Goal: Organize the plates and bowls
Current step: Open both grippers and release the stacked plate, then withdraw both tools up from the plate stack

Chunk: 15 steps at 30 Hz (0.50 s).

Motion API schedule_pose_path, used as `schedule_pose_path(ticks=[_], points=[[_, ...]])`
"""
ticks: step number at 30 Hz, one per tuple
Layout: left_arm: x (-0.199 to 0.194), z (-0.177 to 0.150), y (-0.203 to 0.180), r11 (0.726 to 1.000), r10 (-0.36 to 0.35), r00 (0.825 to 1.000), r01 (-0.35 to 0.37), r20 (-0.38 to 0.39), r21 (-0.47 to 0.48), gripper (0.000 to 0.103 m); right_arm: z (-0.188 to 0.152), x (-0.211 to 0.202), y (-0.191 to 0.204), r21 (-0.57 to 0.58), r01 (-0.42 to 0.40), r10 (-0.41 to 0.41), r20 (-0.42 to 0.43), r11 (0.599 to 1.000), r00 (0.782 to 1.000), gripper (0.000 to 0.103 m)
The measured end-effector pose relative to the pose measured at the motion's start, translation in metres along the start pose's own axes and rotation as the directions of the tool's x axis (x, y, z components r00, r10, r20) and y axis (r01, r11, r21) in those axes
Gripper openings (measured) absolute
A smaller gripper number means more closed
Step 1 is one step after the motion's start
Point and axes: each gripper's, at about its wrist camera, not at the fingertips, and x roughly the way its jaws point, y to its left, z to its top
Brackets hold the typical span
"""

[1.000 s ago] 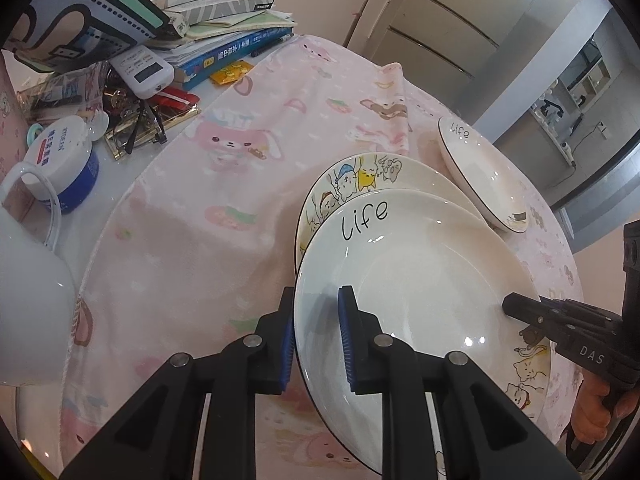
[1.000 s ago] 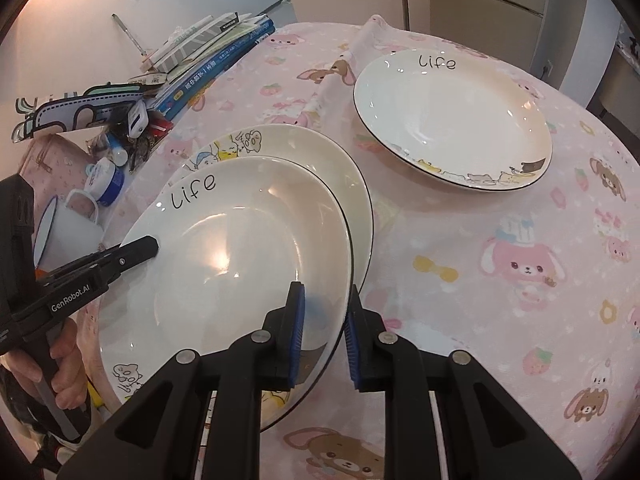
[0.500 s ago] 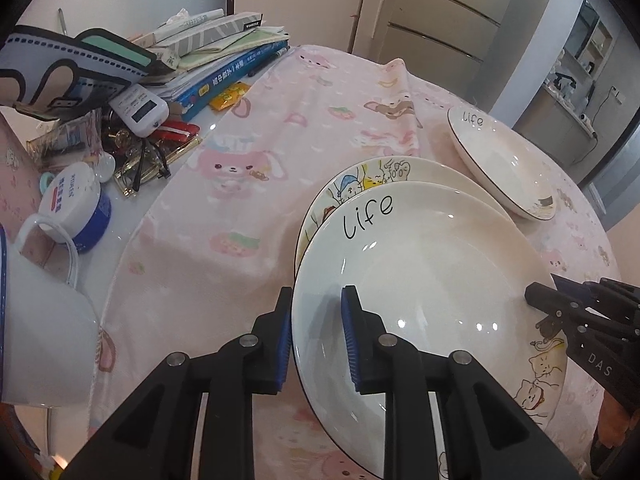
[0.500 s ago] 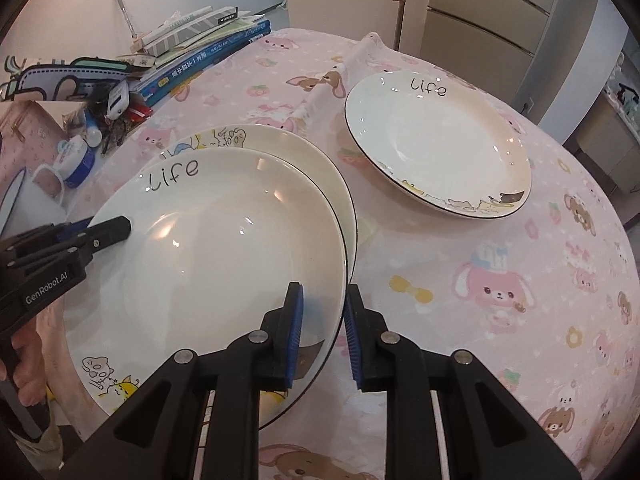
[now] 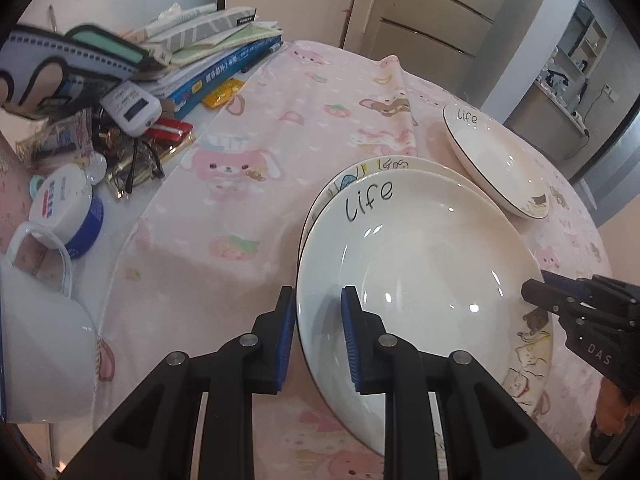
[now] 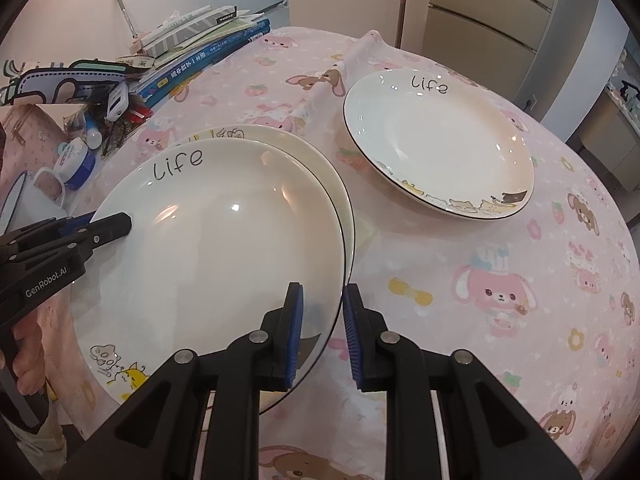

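A white deep plate marked "Life" [image 5: 420,248] [image 6: 216,240] lies slightly off-centre on a cartoon-rimmed plate [image 5: 384,165] [image 6: 308,152]. My left gripper [image 5: 318,336] straddles its near-left rim, shut on it, one blue pad outside the rim and one inside. At the opposite rim my right gripper [image 6: 322,332] is shut on the same plate in the same way. Each gripper shows in the other's view: the right gripper [image 5: 532,292] and the left gripper [image 6: 120,224]. A second "Life" plate [image 5: 496,160] [image 6: 436,140] sits alone further back on the pink tablecloth [image 6: 500,300].
A pile of books [image 5: 216,60], a thermometer [image 5: 130,108], keys and glasses [image 5: 136,160] crowd the back left. A blue-and-white jar [image 5: 64,208] and a white mug [image 5: 36,340] stand at the left edge. Cabinets [image 6: 480,12] rise behind the table.
The held plate has slid further over the cartoon plate, covering more of its drawings. Both grippers keep their places on its rim.
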Motion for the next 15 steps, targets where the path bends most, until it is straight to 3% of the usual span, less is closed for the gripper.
schedule_pose_path(ticks=[3,9,15], points=[[-0.004,-0.001,0.005,1.0,-0.024,1.0,0.024,-0.008,-0.018,0.037,0.0,0.0,-0.001,0.004,-0.005,0.005,-0.007,1.0,1.0,0.02],[-0.022,-0.008,0.002,0.999,-0.037,0.998,0.037,0.043,0.017,0.036,-0.004,-0.001,-0.006,0.024,-0.05,0.05,-0.027,0.998,0.998,0.019],[-0.031,-0.01,-0.007,0.998,-0.03,0.998,0.027,0.053,0.054,0.034,-0.005,-0.012,-0.007,0.022,-0.033,0.033,-0.001,0.999,0.999,0.019]])
